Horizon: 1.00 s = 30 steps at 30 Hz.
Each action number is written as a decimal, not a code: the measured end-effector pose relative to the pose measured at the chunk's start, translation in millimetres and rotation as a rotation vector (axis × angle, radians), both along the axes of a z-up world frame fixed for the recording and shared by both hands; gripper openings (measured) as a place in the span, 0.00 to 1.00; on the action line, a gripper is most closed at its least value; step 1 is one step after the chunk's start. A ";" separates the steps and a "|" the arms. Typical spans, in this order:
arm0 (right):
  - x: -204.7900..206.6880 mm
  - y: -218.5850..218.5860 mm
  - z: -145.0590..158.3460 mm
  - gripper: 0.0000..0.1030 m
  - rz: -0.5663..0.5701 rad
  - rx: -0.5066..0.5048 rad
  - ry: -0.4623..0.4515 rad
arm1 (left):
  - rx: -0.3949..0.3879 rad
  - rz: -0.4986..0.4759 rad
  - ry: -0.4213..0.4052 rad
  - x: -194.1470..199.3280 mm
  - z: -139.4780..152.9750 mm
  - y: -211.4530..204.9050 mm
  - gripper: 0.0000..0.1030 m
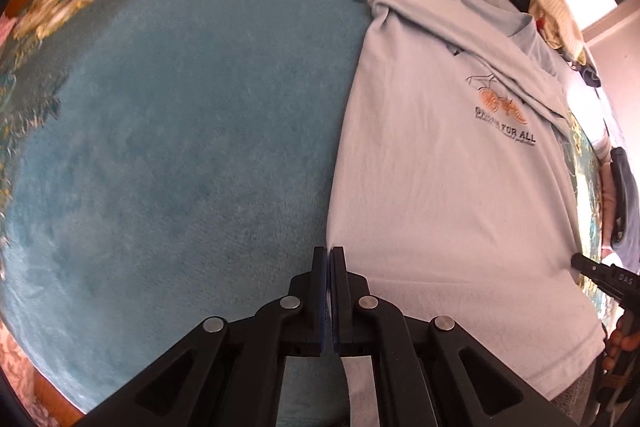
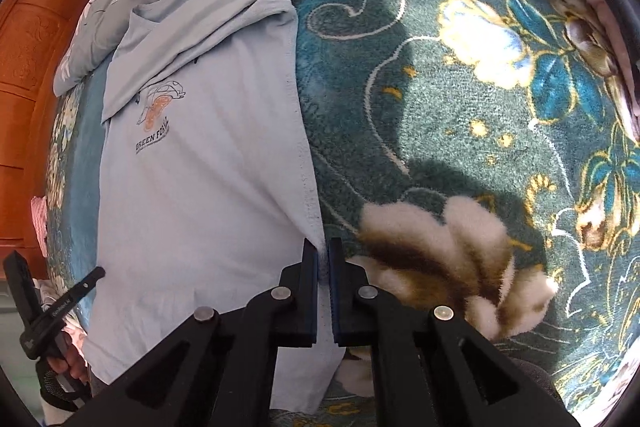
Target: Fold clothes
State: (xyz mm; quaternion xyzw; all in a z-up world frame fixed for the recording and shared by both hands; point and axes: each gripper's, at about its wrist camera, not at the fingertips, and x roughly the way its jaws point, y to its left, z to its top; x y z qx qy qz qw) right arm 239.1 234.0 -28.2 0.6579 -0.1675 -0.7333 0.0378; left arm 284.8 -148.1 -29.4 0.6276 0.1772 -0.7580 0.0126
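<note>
Pale blue cotton T-shirt [image 1: 448,195] pinched at both side edges: left gripper [image 1: 329,255], right gripper [image 2: 322,247]. Thin hold; may slip if lifted fast.

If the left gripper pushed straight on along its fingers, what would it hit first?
Most likely the side edge of the pale blue cotton T-shirt that the closed left gripper meets, with the plush teal blanket directly beneath; depth is hard to judge.

The pale blue T-shirt [image 1: 448,187] is thin, matt cotton-like cloth, lightly creased. Under it the teal blanket [image 2: 460,115] looks plush and fuzzy. Far left, a headboard [image 2: 28,67] is glossy carved wood.
</note>
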 end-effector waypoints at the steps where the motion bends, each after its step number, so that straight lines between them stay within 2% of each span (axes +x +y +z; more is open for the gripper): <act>1: -0.2 -0.4 0.4 0.04 0.002 0.004 0.001 | 0.009 0.007 0.000 0.1 -0.7 -0.8 0.02; 4: 0.2 0.3 2.6 0.04 -0.004 -0.008 0.007 | 0.085 0.037 0.079 1.5 16.5 -9.4 0.01; 8: 0.7 10.7 20.1 0.04 -0.043 -0.142 0.064 | 0.202 0.071 0.217 -4.4 53.5 -29.4 0.01; 12: -11.0 24.3 45.0 0.04 -0.081 -0.286 0.132 | 0.256 0.090 0.310 -24.1 77.9 -41.3 0.01; 14: -20.8 28.5 55.6 0.04 -0.093 -0.314 0.163 | 0.255 0.097 0.340 -36.9 86.3 -45.6 0.01; 18: -50.6 33.2 66.4 0.04 -0.118 -0.339 0.202 | 0.241 0.105 0.350 -61.3 94.2 -51.2 0.01; 23: -89.2 28.9 71.2 0.04 -0.091 -0.296 0.214 | 0.198 0.094 0.288 -112.9 70.3 -51.9 0.01; 30: -135.2 27.2 32.4 0.05 -0.115 -0.244 0.141 | 0.171 0.094 0.202 -161.7 33.6 -48.2 0.02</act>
